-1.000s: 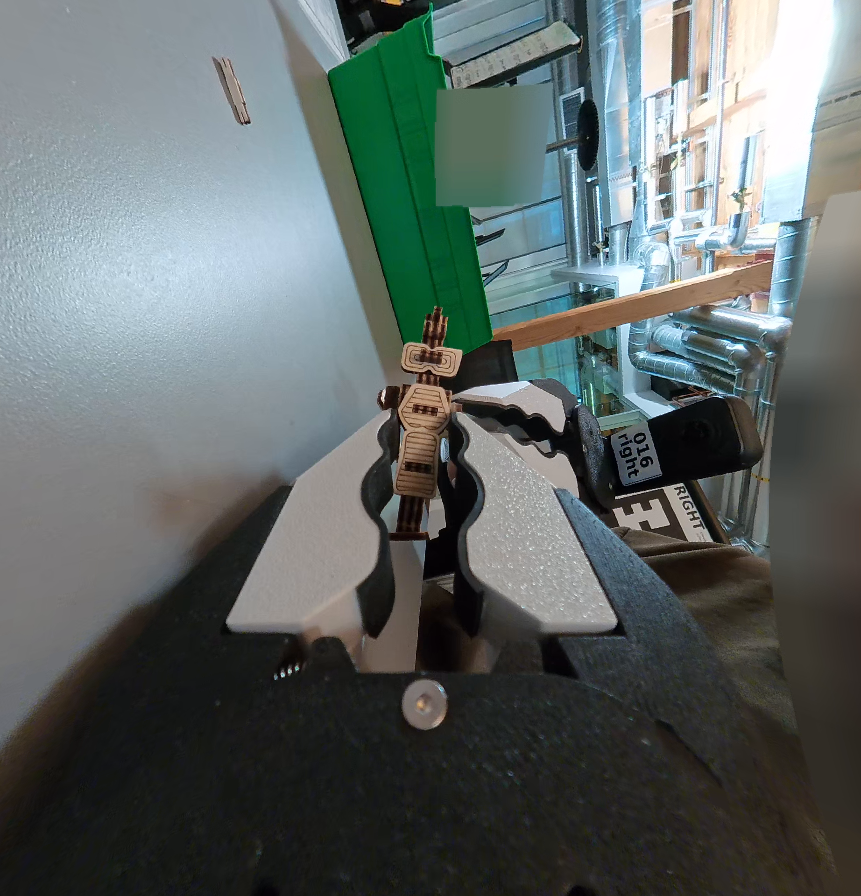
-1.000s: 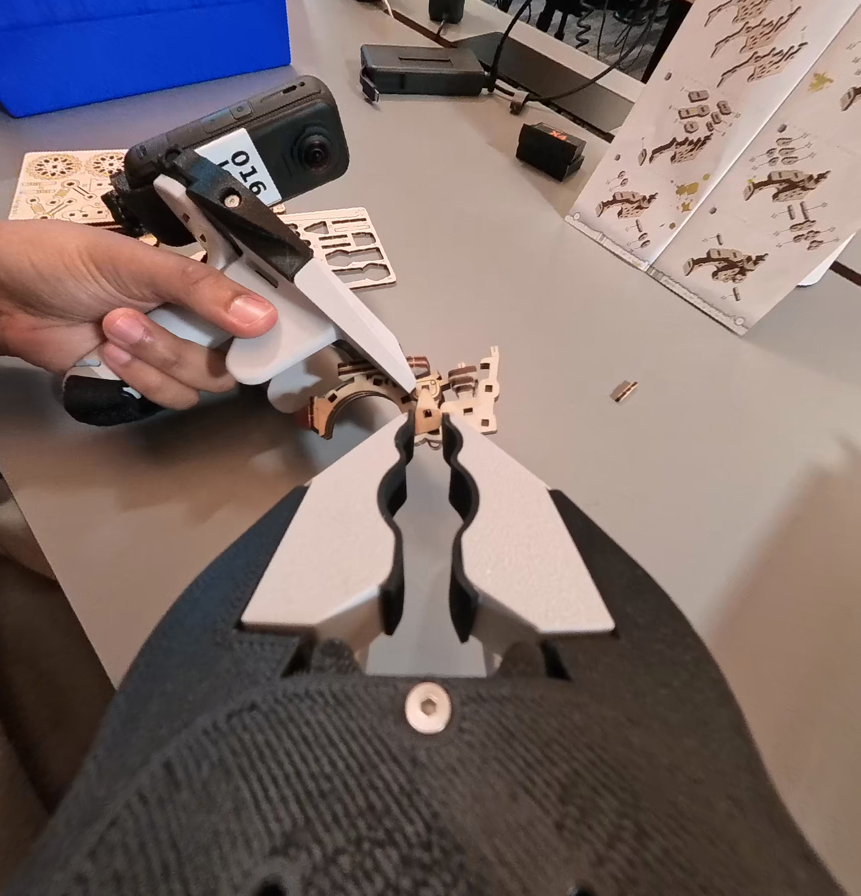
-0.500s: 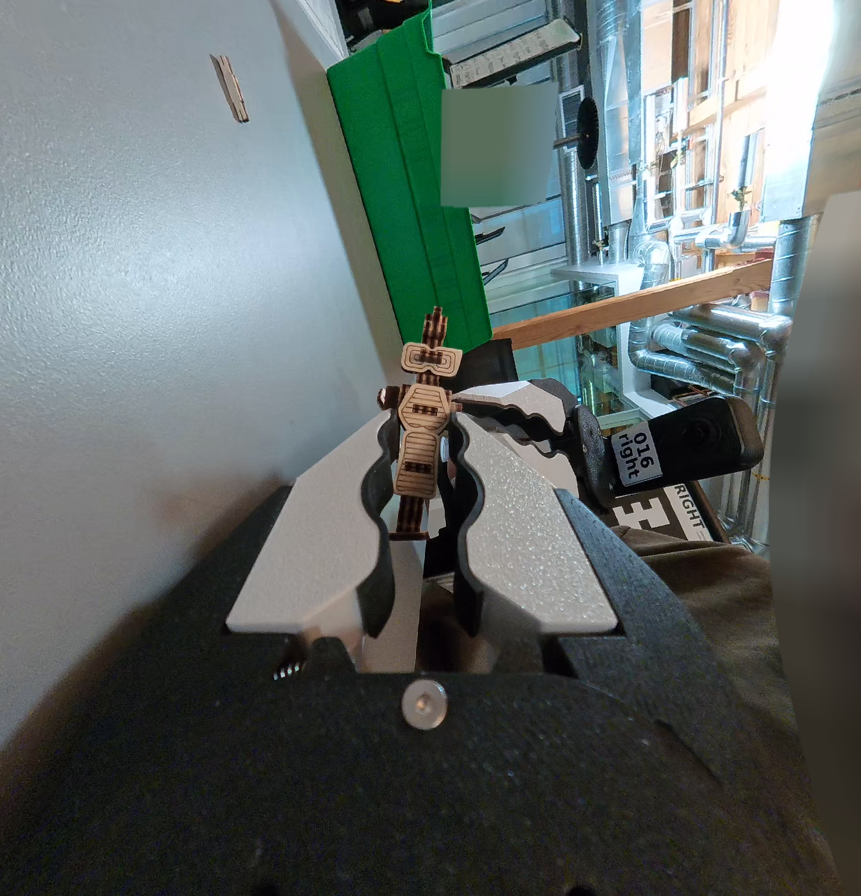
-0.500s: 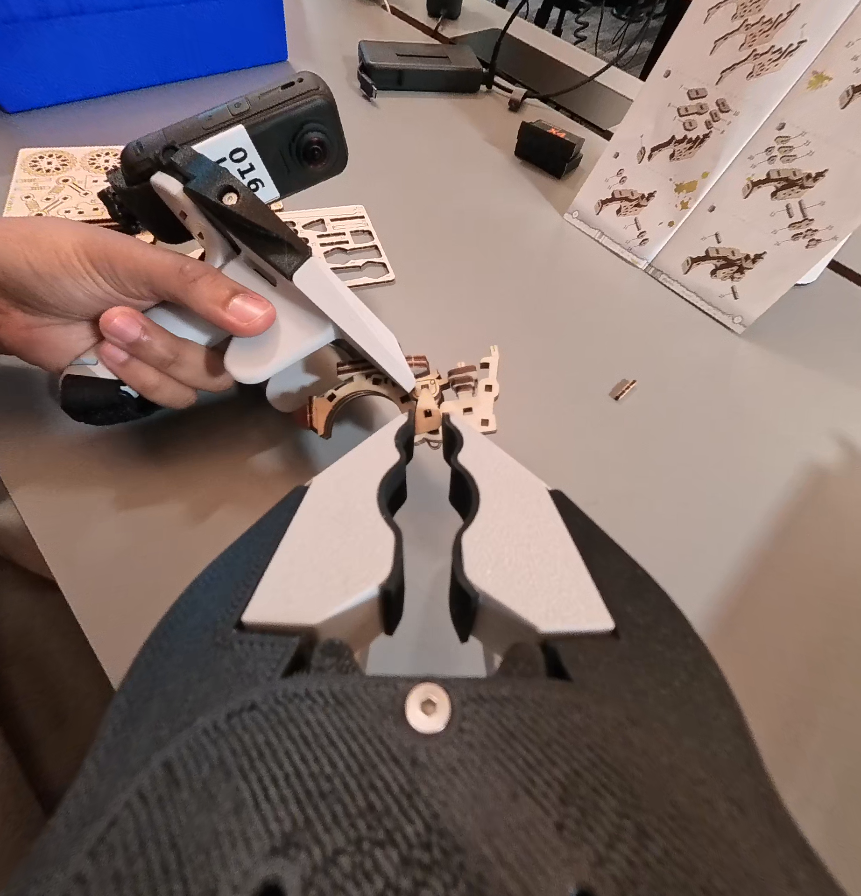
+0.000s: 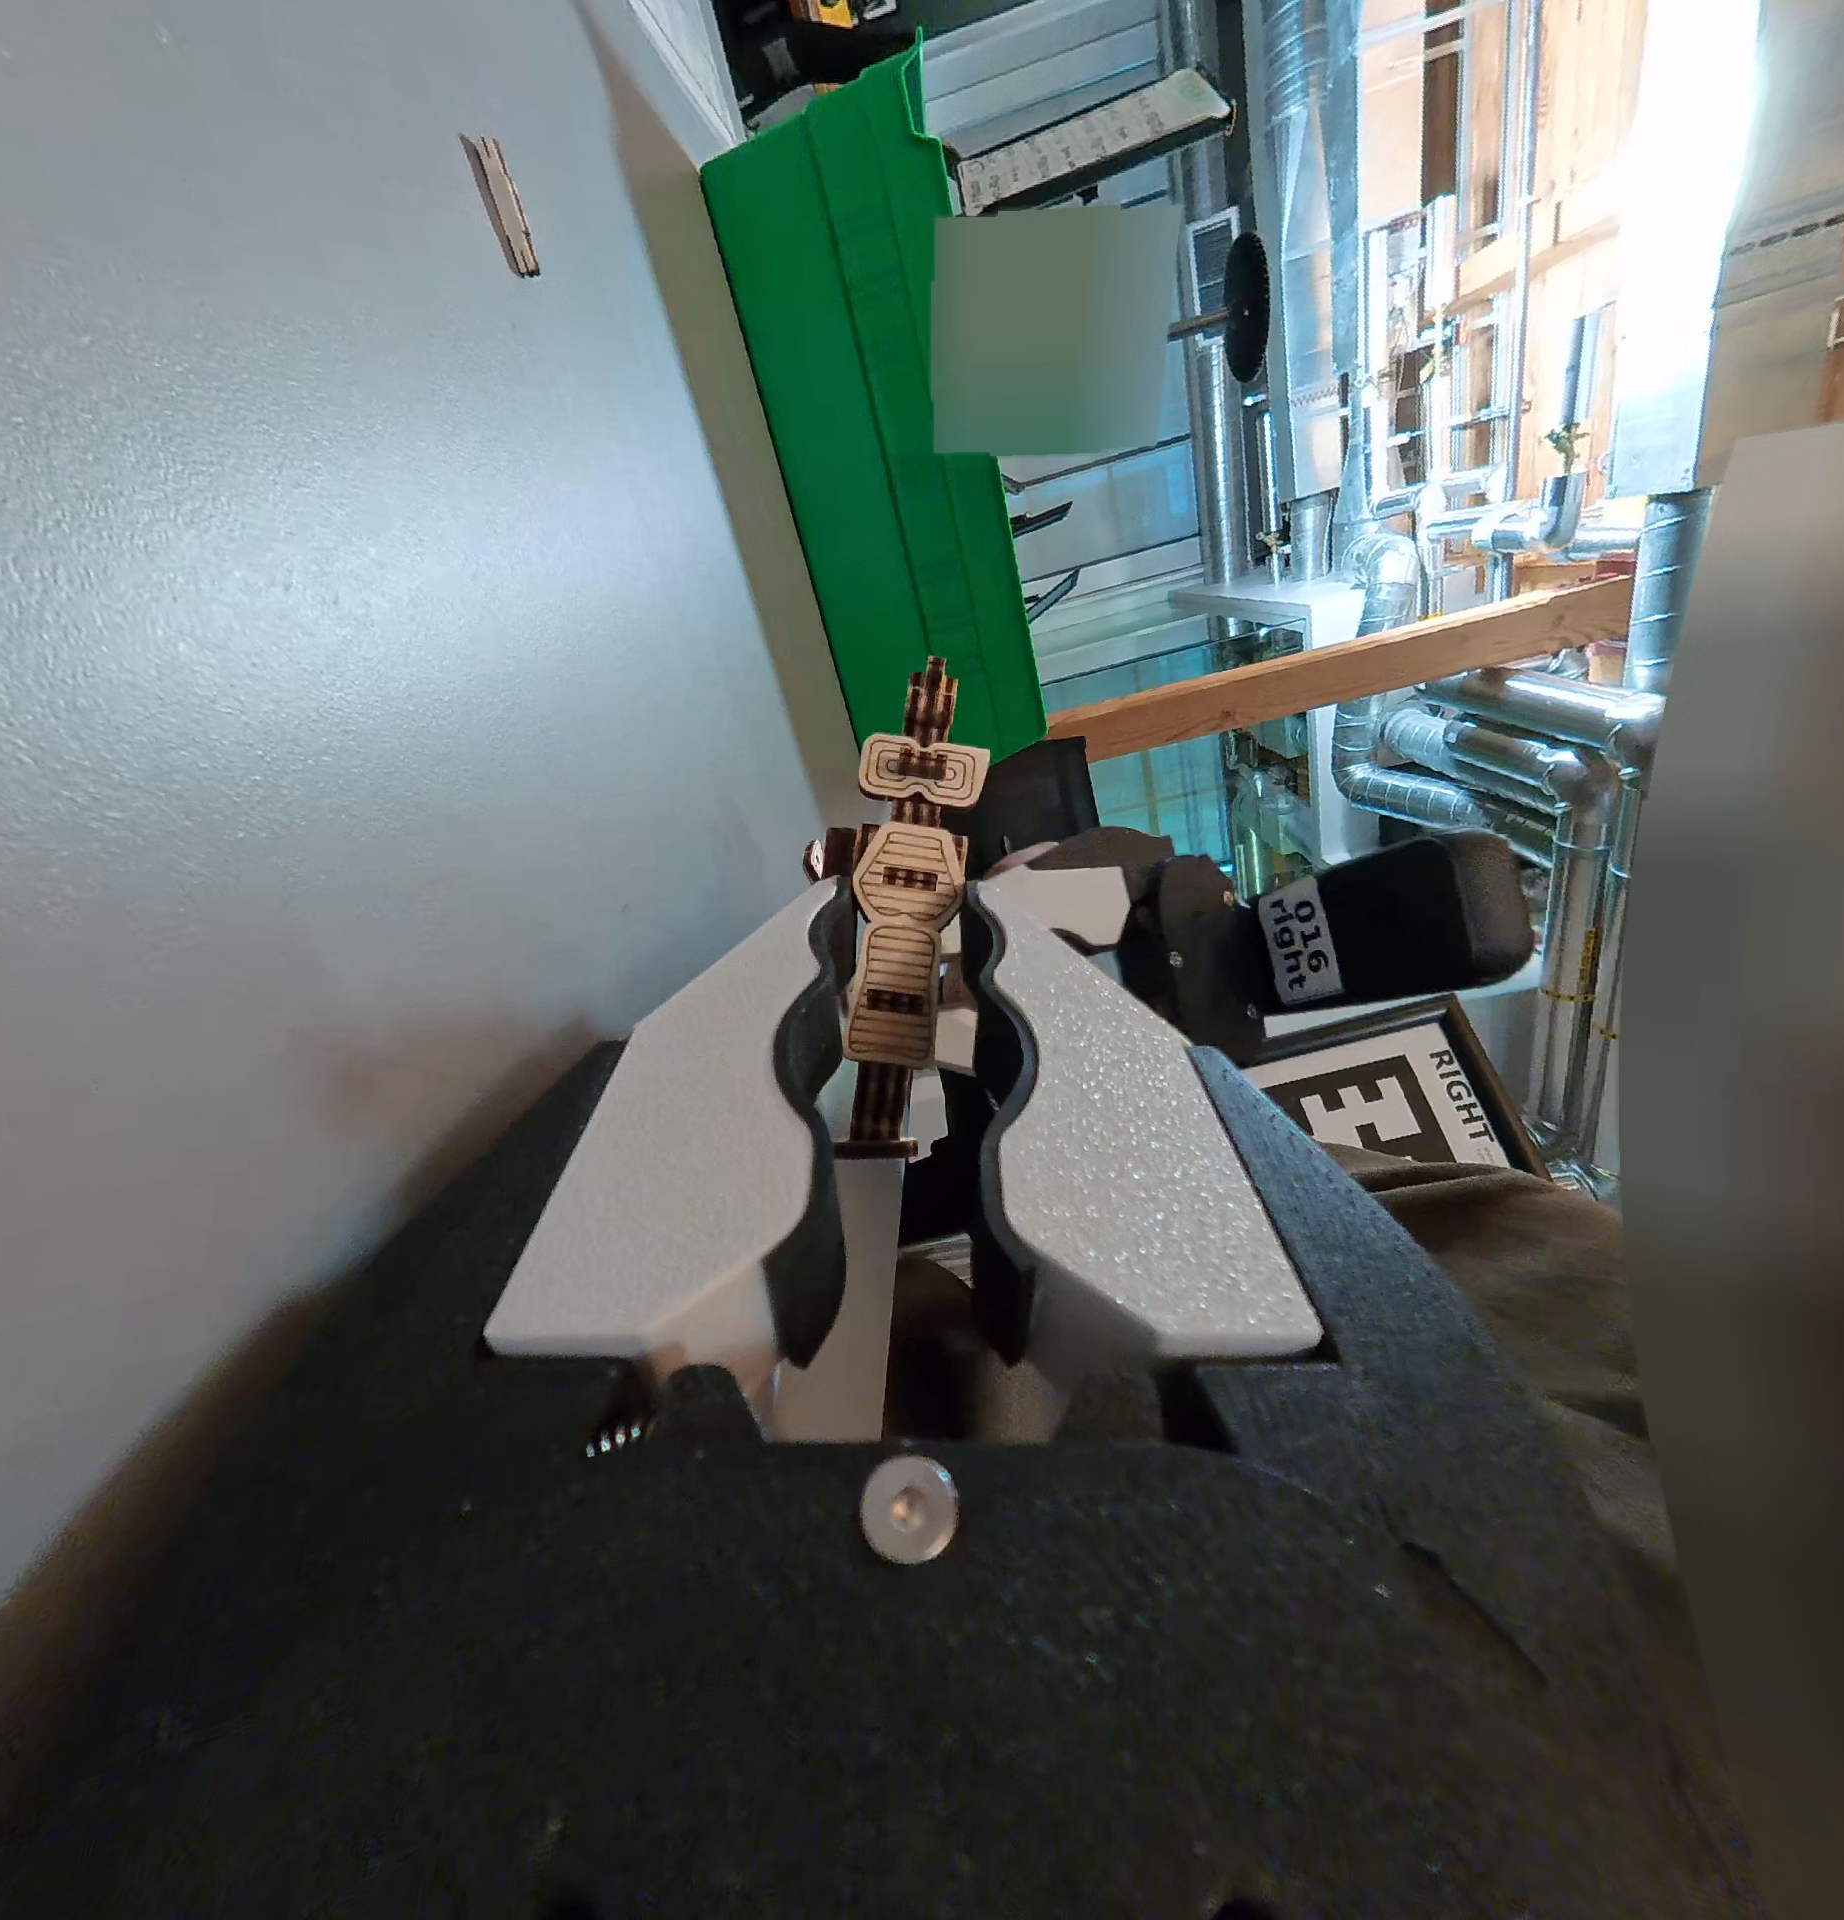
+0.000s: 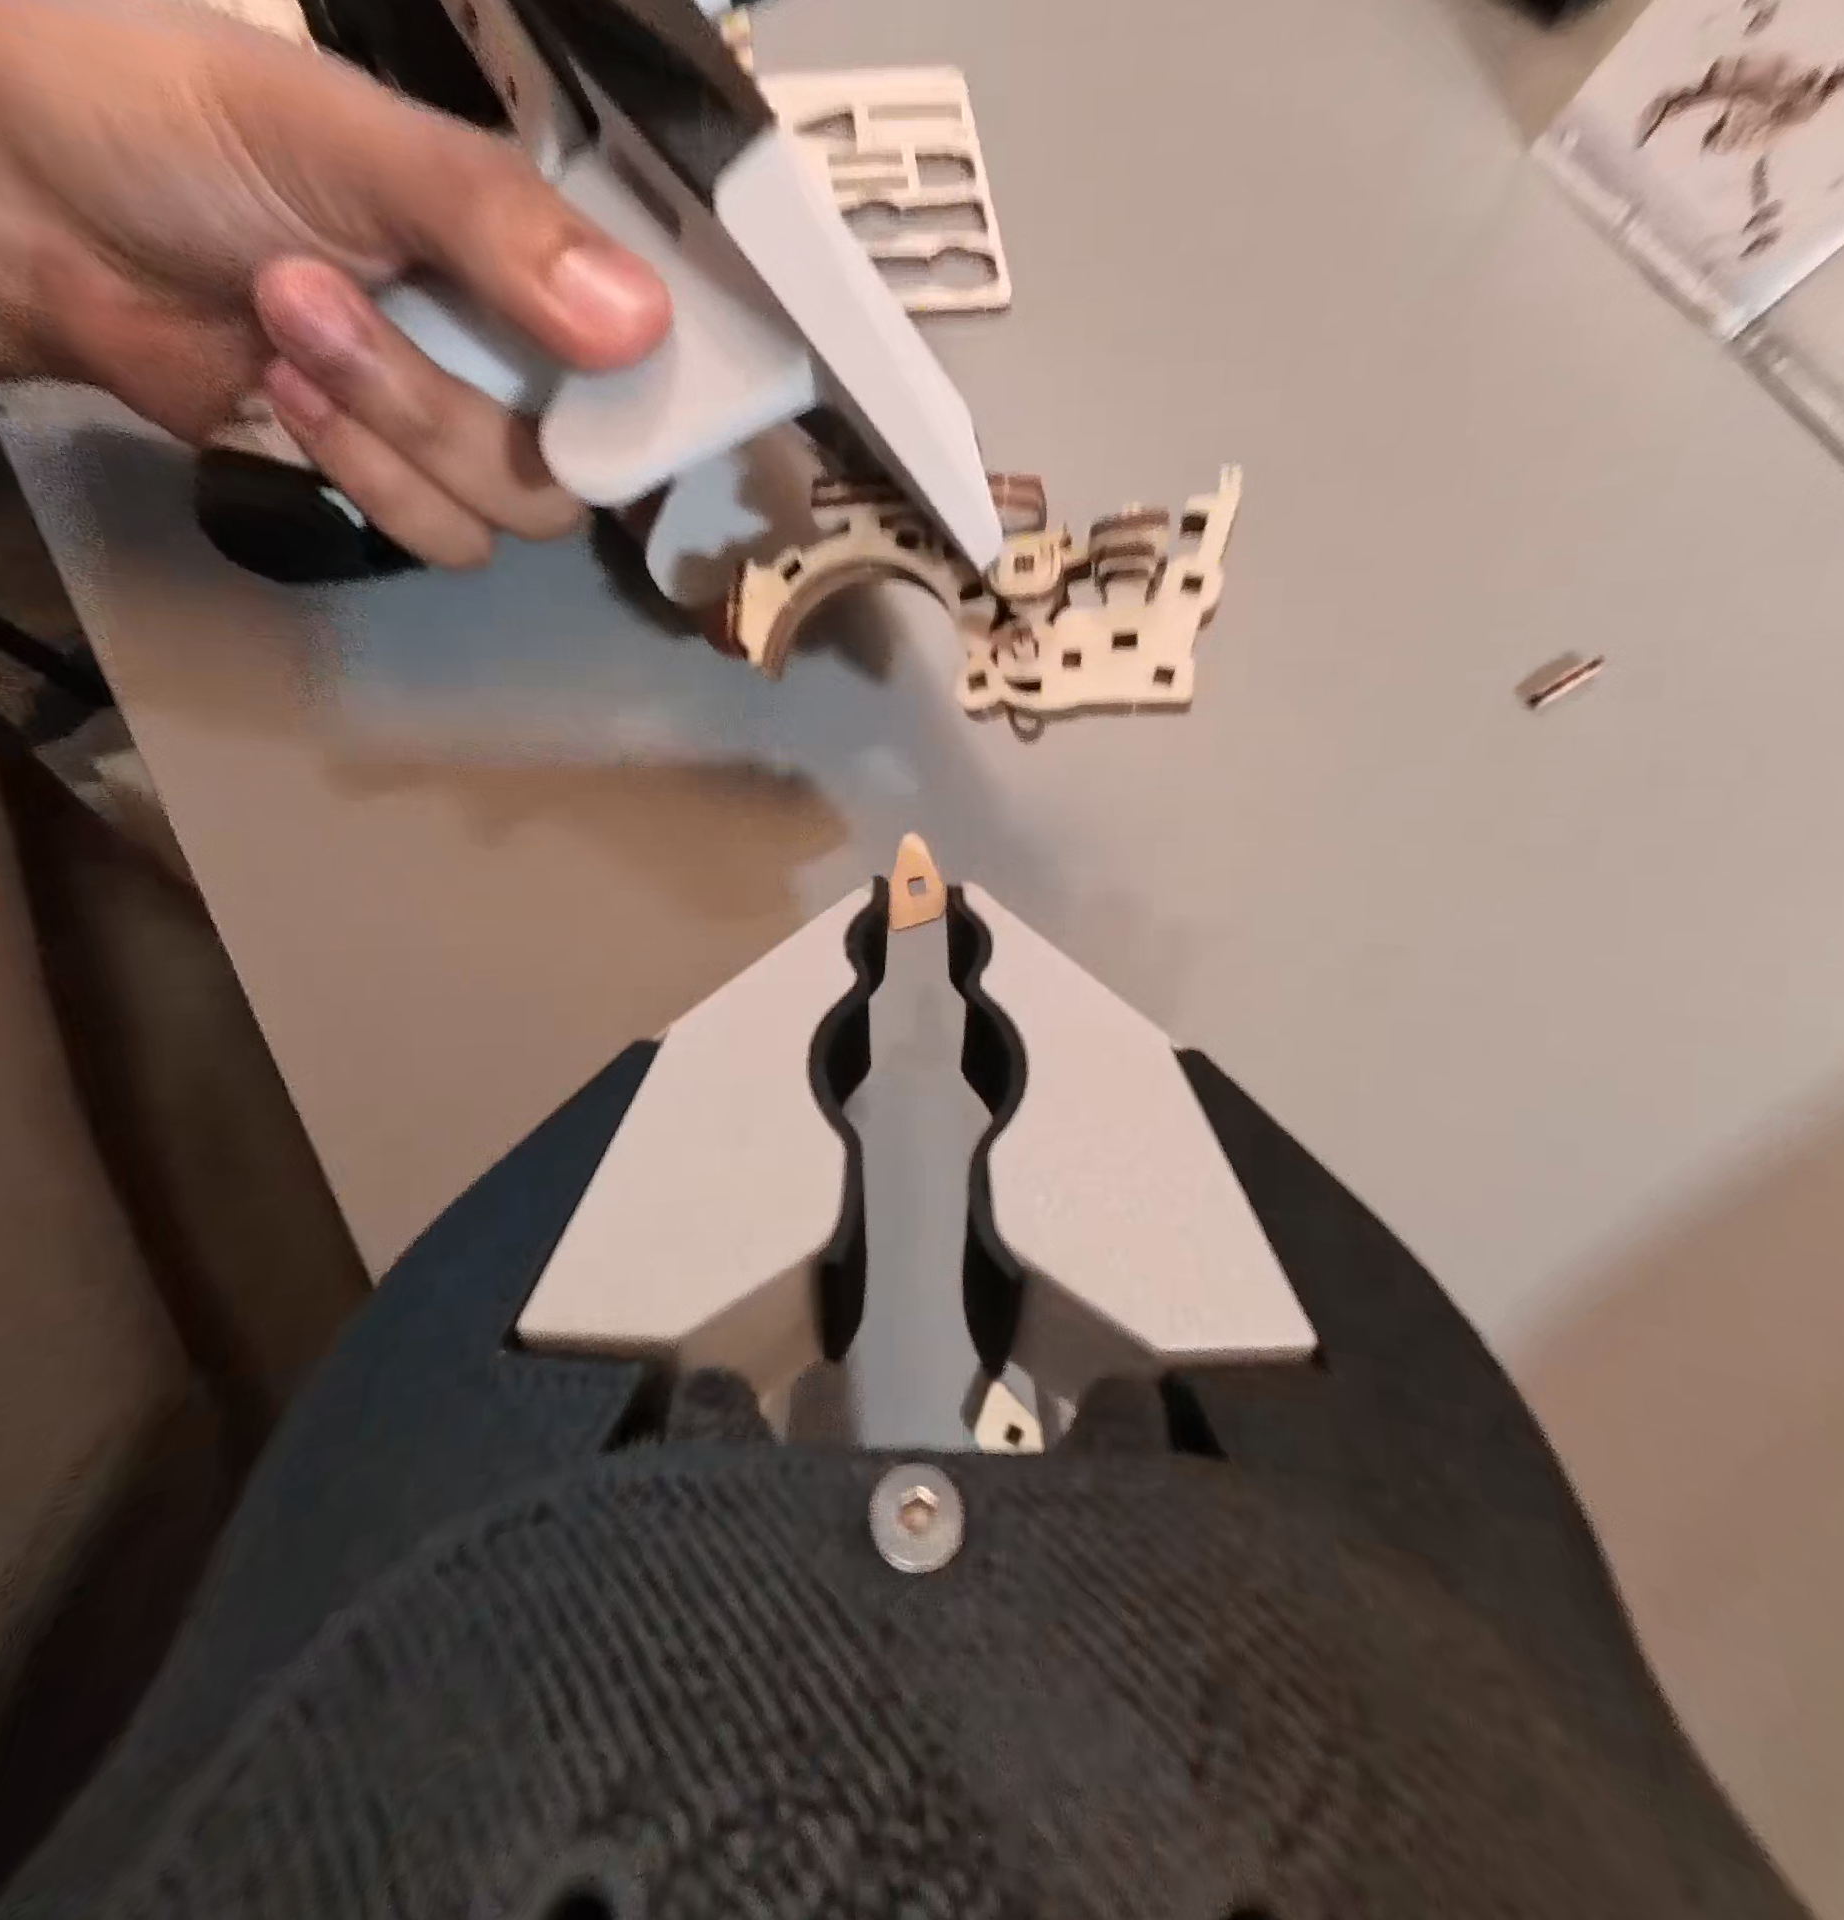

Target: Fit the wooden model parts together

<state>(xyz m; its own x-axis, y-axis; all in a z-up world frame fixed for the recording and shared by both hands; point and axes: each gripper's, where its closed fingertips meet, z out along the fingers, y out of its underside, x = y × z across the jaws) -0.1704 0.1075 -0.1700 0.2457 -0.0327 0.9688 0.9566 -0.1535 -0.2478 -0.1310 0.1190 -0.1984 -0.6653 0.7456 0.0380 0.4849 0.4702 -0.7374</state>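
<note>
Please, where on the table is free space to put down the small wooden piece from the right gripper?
Bare table lies between the right gripper and the wooden model, and right of it below the small loose chip. Crowded: around the model, where the left gripper works, and the cut-out sheet behind.

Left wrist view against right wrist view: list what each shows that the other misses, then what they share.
Only the left wrist view shows the green bin and the left gripper shut on the wooden model. Only the right wrist view shows the small pointed wooden piece pinched in the right gripper, the hand and the cut-out part sheet. Both show the model, the grey table and the loose chip.
</note>
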